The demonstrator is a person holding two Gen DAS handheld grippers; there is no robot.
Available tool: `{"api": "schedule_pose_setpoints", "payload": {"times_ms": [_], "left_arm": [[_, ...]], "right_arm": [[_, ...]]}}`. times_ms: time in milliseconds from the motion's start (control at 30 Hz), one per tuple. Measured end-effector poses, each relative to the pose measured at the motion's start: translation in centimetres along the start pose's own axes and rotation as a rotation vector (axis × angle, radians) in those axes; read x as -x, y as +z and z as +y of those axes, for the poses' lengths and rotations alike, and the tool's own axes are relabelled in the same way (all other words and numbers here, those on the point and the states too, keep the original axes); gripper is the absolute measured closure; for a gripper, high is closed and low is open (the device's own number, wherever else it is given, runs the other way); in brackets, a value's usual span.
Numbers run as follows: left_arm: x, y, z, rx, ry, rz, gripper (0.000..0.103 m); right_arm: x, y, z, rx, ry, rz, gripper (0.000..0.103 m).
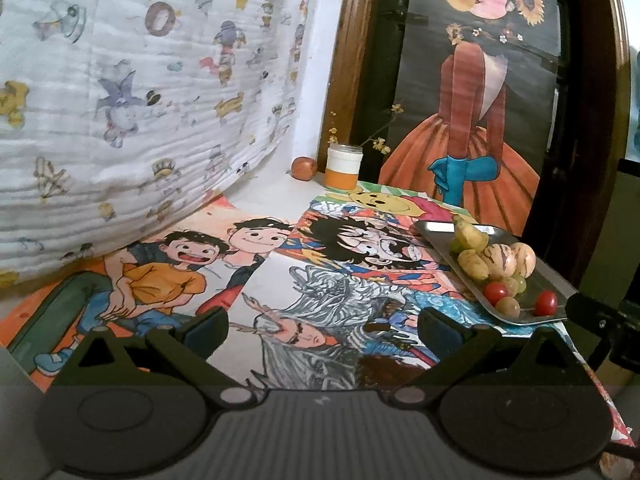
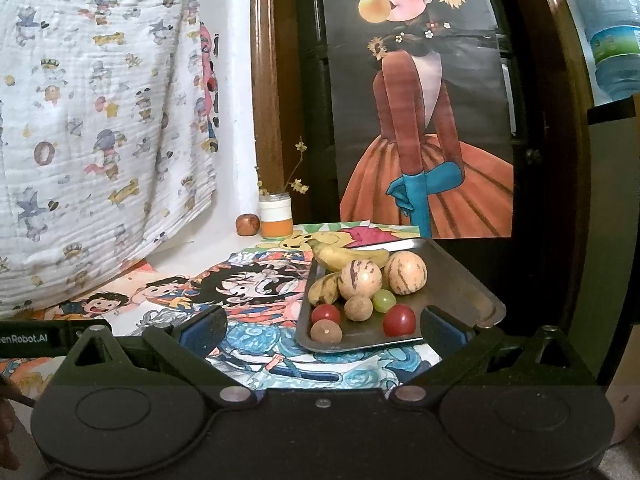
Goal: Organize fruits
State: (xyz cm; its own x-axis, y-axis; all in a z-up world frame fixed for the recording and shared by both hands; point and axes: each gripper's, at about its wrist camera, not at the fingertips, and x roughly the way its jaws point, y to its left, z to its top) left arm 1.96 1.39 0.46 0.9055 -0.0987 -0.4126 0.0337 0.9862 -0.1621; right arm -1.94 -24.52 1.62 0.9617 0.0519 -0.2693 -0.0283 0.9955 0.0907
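A metal tray [image 2: 456,280] sits on the picture-covered table and holds two small bananas [image 2: 344,258], two striped pepino melons [image 2: 360,278], a green grape [image 2: 384,300], two red cherry tomatoes [image 2: 399,320] and two brown round fruits [image 2: 358,308]. The tray also shows at the right in the left wrist view [image 1: 548,276]. My right gripper [image 2: 322,326] is open and empty, just in front of the tray's near edge. My left gripper [image 1: 322,326] is open and empty over the drawings, left of the tray. A reddish apple-like fruit [image 1: 304,168] lies at the back beside a jar.
An orange-and-white jar [image 1: 344,170] with flower twigs stands at the back of the table. A patterned quilt [image 1: 140,100] hangs at the left. A poster of a girl [image 1: 472,100] in a dark wooden frame stands behind the tray. A water bottle [image 2: 604,28] is at the upper right.
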Motion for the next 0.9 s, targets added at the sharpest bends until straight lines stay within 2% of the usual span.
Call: {"api": "schedule_pose_setpoints", "payload": {"times_ms": [900], "left_arm": [[0.39, -0.46, 0.08, -0.011, 0.009, 0.015, 0.000]], "right_arm": [[-0.12, -0.53, 0.41, 0.007, 0.021, 0.041, 0.001]]}}
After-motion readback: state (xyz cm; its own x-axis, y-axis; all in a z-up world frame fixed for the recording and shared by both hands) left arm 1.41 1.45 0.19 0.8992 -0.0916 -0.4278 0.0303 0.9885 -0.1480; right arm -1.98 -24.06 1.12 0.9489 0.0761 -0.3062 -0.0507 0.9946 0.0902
